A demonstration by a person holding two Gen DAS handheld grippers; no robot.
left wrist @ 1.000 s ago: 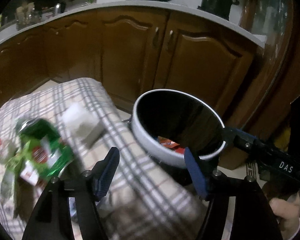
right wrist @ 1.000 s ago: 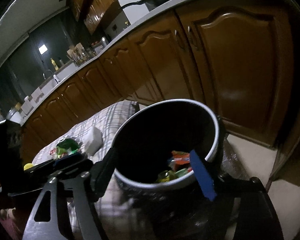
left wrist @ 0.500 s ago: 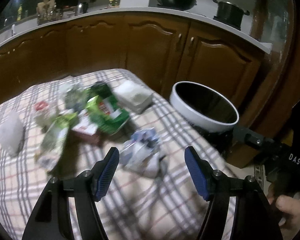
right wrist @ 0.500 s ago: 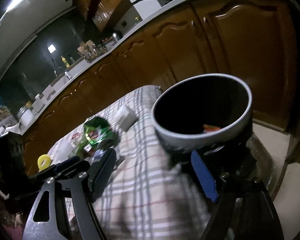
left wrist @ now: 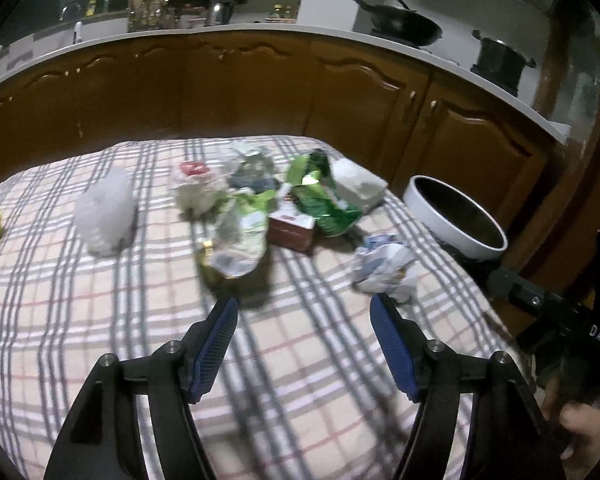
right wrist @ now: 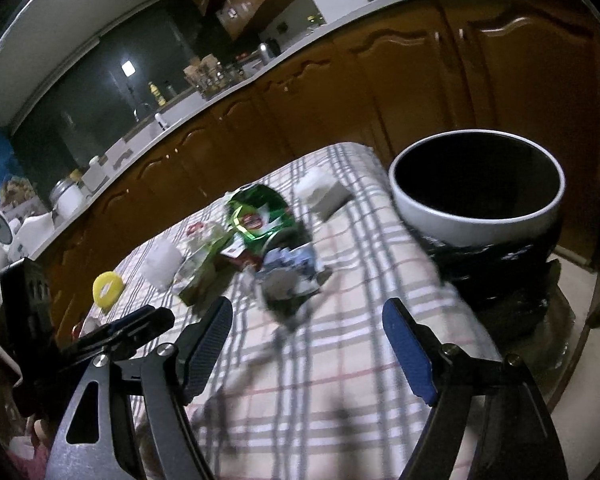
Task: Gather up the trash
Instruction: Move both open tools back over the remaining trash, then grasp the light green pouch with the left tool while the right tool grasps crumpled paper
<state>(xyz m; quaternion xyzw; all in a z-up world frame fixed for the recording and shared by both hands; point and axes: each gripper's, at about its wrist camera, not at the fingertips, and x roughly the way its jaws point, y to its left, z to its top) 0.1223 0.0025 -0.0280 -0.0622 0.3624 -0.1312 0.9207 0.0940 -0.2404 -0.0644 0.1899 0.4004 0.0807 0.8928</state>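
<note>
While both claws swing back from the bin [left wrist: 456,216] toward the trash pile, I note each one empty. Left gripper [left wrist: 304,312]: jaws apart, just opened a little wider, nothing between them, only checked cloth [left wrist: 100,320] beneath. Right gripper [right wrist: 308,320]: jaws apart too, bare cloth between.

A second ago the bin's mouth filled both views, wrappers lying inside; now it sits well off to the right of the left claw and ahead-right of the right one. I read that as 1 drop finished and the next pick starting.

Remaining trash, relative to the left claw: crumpled blue-white paper [left wrist: 384,264] just ahead of the right finger, pale green wrapper [left wrist: 240,240] just ahead of the left finger, red carton [left wrist: 292,230] and green foil bag [left wrist: 324,200] further ahead, white wad [left wrist: 106,210] far ahead-left.

Nearest to the right claw: the crumpled paper, straight ahead
</note>
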